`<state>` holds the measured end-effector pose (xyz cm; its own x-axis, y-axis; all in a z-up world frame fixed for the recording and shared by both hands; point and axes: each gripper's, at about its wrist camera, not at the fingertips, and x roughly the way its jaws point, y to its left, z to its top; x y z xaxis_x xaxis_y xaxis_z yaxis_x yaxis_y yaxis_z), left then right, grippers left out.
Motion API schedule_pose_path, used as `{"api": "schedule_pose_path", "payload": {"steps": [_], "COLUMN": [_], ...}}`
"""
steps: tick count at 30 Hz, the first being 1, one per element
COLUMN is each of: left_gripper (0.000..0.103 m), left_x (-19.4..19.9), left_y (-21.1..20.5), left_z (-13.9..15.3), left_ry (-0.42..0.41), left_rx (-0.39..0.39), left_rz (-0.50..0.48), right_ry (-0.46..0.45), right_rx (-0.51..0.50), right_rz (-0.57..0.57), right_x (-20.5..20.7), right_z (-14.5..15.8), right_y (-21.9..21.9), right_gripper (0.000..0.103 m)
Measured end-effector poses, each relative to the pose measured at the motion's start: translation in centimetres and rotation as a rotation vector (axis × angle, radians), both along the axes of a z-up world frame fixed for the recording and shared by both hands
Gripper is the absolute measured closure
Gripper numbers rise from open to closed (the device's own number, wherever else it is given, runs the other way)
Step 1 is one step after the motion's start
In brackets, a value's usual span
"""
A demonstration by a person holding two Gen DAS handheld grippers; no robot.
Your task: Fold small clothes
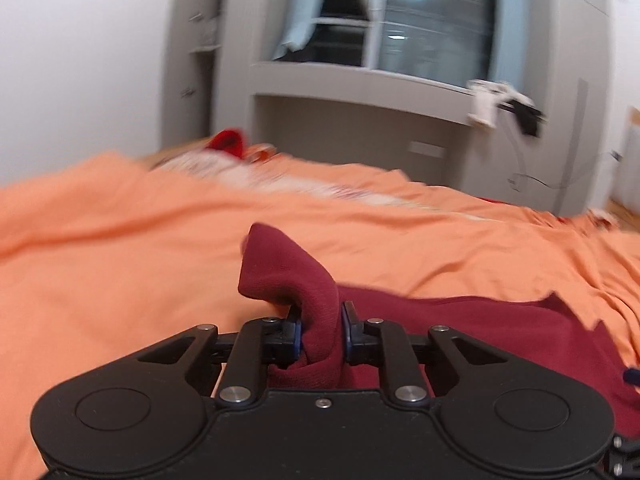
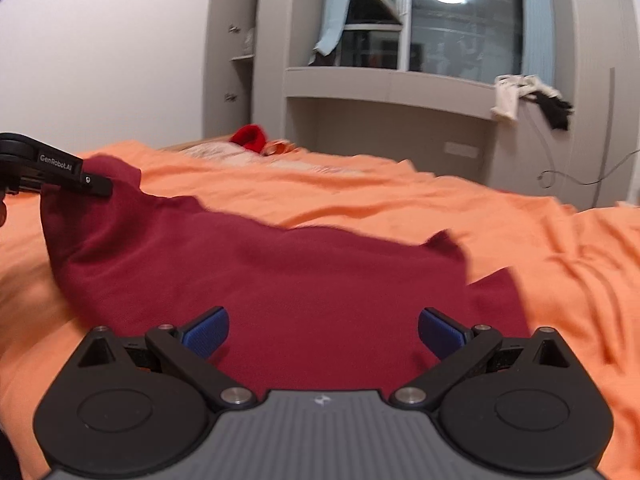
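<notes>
A dark red garment point(image 2: 304, 280) lies spread on an orange bedsheet point(image 2: 520, 232). My left gripper point(image 1: 322, 328) is shut on a bunched corner of the dark red garment point(image 1: 288, 272), which stands up in a fold above the blue pads. From the right wrist view, the left gripper point(image 2: 100, 186) shows at the far left, lifting that corner off the sheet. My right gripper point(image 2: 323, 330) hangs open over the near part of the garment, its blue pads point(image 2: 208, 332) wide apart with nothing pinched between them.
A bright red item point(image 2: 250, 138) and pale patterned fabric point(image 2: 240, 156) lie at the far end of the bed. Behind stand grey cabinets and a window ledge point(image 2: 388, 84) with white and black cloths point(image 2: 528, 96) draped over it. Orange sheet extends right.
</notes>
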<state>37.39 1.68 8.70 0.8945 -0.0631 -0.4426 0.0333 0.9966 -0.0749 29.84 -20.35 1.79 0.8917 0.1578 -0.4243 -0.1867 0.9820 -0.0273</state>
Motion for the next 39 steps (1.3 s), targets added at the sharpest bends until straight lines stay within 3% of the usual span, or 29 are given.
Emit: {"api": "schedule_pose_path", "payload": {"steps": [7, 13, 17, 19, 21, 23, 25, 27, 29, 39], "left_gripper": [0.084, 0.083, 0.08, 0.069, 0.043, 0.027, 0.022, 0.009, 0.004, 0.001], "left_x": [-1.7, -3.4, -4.7, -5.4, -6.0, -6.7, -7.3, -7.9, -8.1, -7.3], "left_y": [-10.6, -17.0, -18.3, -18.5, -18.5, -18.6, -18.5, -18.4, -17.7, -13.2], "left_z": [2.5, -1.7, -4.9, -5.6, -5.8, -5.4, -5.1, -4.6, -4.3, -4.8], "left_ry": [-0.077, -0.004, 0.022, 0.01, -0.002, -0.032, -0.083, -0.127, -0.15, -0.112], "left_rx": [0.183, 0.251, 0.313, 0.336, 0.342, 0.344, 0.346, 0.334, 0.313, 0.257], "left_rz": [-0.258, -0.421, -0.458, -0.469, -0.499, -0.499, -0.487, -0.473, -0.461, -0.415], "right_ry": [-0.031, -0.012, 0.008, 0.025, 0.03, 0.039, 0.04, 0.036, 0.035, 0.085], "right_rx": [0.12, 0.185, 0.237, 0.281, 0.313, 0.327, 0.337, 0.354, 0.371, 0.494], "right_rz": [-0.156, -0.277, -0.312, -0.299, -0.281, -0.258, -0.226, -0.188, -0.148, 0.067], "right_x": [-0.4, -0.7, -0.5, -0.1, 0.2, 0.7, 1.0, 1.4, 1.7, 4.2], "right_z": [2.3, 2.3, 1.9, 1.8, 1.9, 1.9, 1.9, 1.9, 2.0, 1.9], "right_y": [-7.5, -13.8, -16.3, -17.0, -17.2, -16.8, -16.1, -15.4, -14.7, -10.4], "right_gripper": [0.0, 0.0, 0.0, 0.0, 0.0, 0.0, 0.0, 0.0, 0.0, 0.0]}}
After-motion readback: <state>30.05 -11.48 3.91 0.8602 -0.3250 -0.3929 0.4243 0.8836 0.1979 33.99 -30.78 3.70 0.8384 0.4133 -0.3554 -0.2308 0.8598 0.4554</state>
